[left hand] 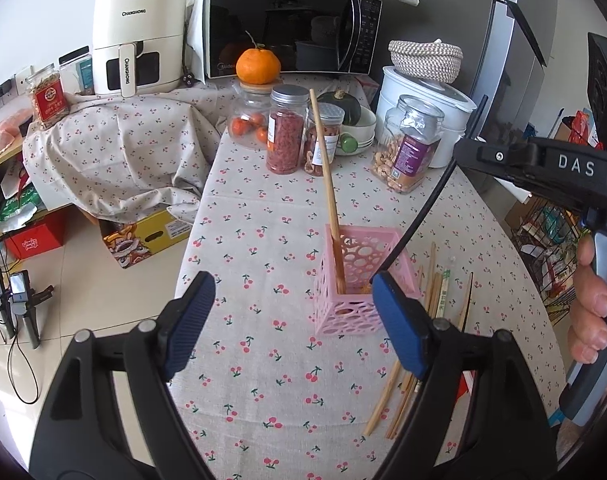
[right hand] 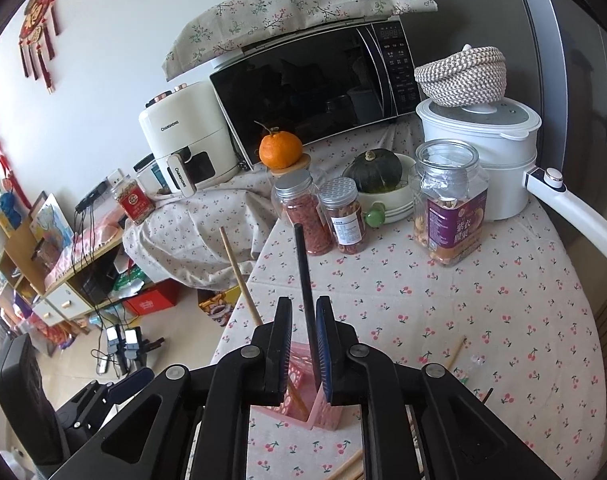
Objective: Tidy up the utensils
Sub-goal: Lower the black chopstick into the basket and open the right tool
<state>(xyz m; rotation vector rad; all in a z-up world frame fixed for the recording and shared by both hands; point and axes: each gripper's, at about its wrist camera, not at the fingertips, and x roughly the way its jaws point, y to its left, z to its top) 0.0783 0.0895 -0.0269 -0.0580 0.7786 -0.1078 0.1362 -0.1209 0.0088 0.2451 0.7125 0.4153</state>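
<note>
A pink lattice holder [left hand: 357, 280] stands on the cherry-print tablecloth [left hand: 263, 360], one wooden chopstick [left hand: 325, 168] already leaning inside. The right gripper [right hand: 303, 344] hangs over it with a black chopstick [right hand: 303, 272] upright between its jaws, which sit narrowly apart, seemingly loosened to drop it in. The left gripper [left hand: 293, 320], wide open and empty, waits just beside the holder. More loose chopsticks [left hand: 435, 292] lie beside it on the cloth. Food jars [left hand: 285, 132] and a cashew jar [left hand: 413, 144] stand farther back, clear of the work.
</note>
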